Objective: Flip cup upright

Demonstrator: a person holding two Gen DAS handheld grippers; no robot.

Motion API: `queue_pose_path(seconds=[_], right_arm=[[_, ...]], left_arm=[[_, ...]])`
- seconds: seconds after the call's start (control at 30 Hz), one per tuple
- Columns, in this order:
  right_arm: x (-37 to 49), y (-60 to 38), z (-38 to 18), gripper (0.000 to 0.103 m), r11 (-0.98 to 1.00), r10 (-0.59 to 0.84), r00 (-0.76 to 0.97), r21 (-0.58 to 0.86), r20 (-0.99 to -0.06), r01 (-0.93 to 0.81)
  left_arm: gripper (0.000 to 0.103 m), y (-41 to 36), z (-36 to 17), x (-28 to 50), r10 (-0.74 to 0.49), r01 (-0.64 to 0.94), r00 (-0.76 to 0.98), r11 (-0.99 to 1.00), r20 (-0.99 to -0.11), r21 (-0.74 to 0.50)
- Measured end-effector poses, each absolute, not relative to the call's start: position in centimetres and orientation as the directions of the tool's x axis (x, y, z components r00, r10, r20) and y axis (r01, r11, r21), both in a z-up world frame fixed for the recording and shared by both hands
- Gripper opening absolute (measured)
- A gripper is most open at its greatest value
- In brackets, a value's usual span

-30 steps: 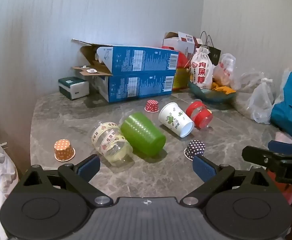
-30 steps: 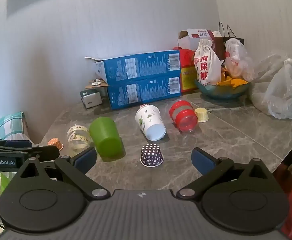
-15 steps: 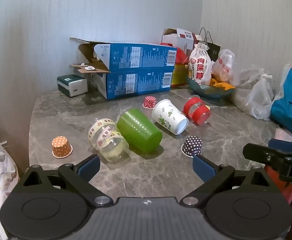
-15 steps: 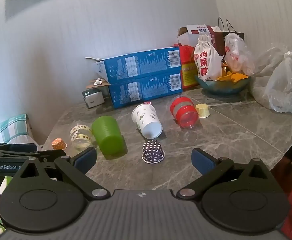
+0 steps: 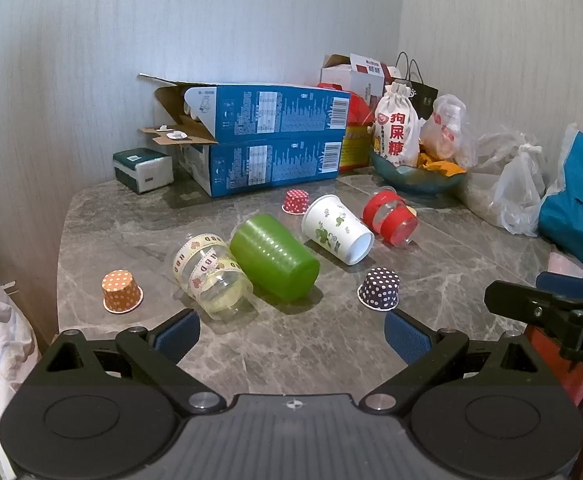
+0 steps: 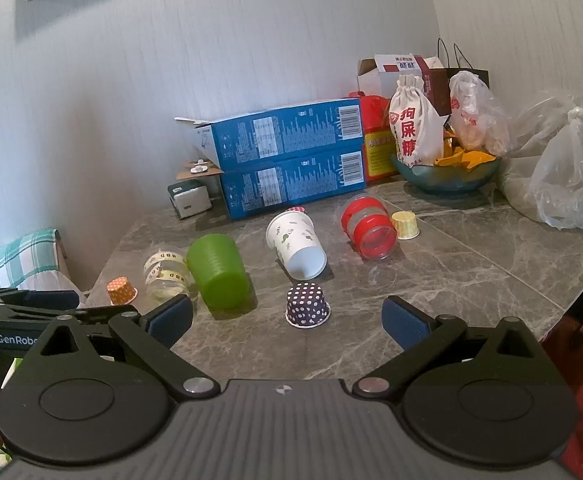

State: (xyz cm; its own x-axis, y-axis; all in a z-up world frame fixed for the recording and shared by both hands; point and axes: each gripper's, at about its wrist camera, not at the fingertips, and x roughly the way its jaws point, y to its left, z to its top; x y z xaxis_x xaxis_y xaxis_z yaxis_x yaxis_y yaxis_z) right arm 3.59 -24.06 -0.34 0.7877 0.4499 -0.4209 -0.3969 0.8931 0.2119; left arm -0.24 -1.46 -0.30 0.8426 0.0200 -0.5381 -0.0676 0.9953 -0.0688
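Two grippers hung over the near edge of the grey marble table (image 5: 331, 344), both spread wide with nothing between their blue pads: the left gripper (image 5: 291, 330) and the right gripper (image 6: 287, 318). Nearest to them stood a dark polka-dot paper cup (image 6: 307, 305), mouth down on the stone, apart from every other cup. Off to the left edge an orange dotted cup (image 5: 120, 291) also sat inverted.

Behind these, four larger cups lay on their sides in a loose row. A clear cup with patterned tape bands (image 5: 207, 270) rested just beside, perhaps touching, the green plastic cup (image 5: 273, 258). Right of the green one lay a white paper cup with green leaf prints (image 5: 337, 229), its open mouth turned toward the cameras, then a red-banded clear cup (image 5: 389, 220). A small yellow cup (image 6: 404, 225) sat close against the red one, and a red dotted cup (image 5: 296, 201) stood behind the white one.

Farthest back, two blue cartons (image 5: 275, 140) were stacked against the wall, beside a bowl of snacks (image 6: 447, 172) and plastic bags (image 6: 567, 184).
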Motion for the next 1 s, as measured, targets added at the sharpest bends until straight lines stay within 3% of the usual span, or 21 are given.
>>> queue_pose_path(seconds=[1.0], right_arm=[[3.45,-24.39,-0.30,0.102,0.892,0.453,0.781,0.218,-0.431,-0.396]], left_arm=[[0.100,-1.87,-0.10,-0.37,0.020,-0.066,0.840,0.996,-0.542,-0.065]])
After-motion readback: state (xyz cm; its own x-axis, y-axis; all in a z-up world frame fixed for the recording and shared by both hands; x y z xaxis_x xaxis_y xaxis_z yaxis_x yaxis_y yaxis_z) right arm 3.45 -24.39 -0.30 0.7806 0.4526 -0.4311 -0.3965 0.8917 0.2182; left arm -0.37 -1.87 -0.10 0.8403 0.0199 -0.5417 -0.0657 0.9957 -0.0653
